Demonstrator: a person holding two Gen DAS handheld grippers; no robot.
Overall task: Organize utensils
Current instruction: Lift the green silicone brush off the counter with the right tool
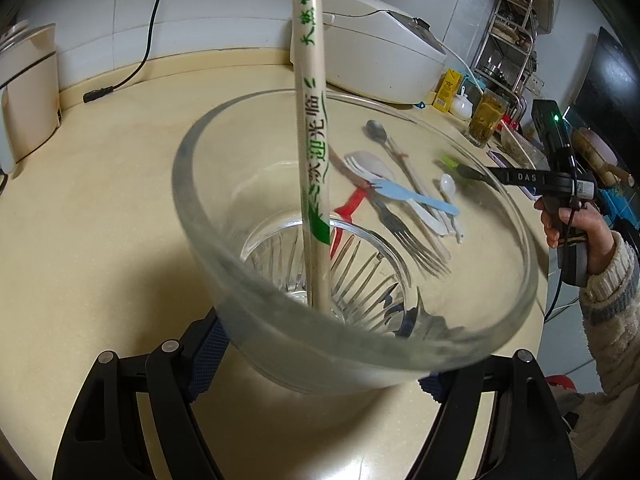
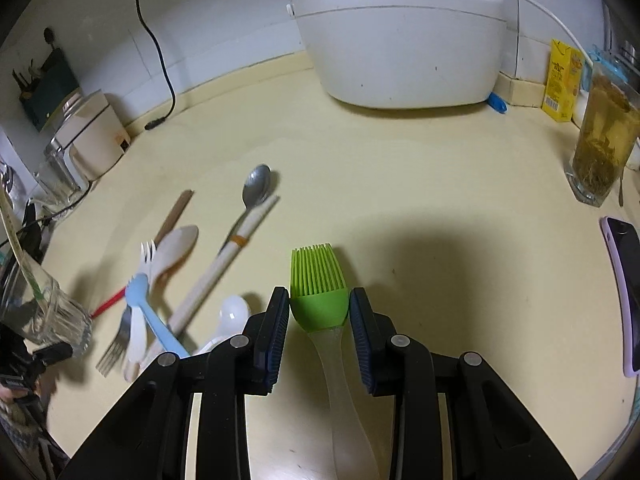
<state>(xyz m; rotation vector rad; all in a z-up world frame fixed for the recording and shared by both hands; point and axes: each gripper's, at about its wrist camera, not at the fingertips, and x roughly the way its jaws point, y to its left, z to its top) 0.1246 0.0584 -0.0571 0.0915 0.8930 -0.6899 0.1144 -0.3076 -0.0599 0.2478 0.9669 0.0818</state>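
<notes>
Right wrist view shows the right hand-held gripper point(image 2: 319, 312) half open around a green silicone brush point(image 2: 319, 286), pads not pressing, low centre on the cream tabletop point(image 2: 440, 200). Left hand-held gripper point(image 1: 320, 364) clamps a clear glass cup point(image 1: 256, 184) holding wrapped chopsticks point(image 1: 312, 128).

Cream countertop point(image 2: 400, 184): rice cooker point(image 2: 400, 40) at 12 o'clock, utensil pile point(image 2: 168, 280) 9 o'clock, phone point(image 2: 624, 292) 3 o'clock.
</notes>
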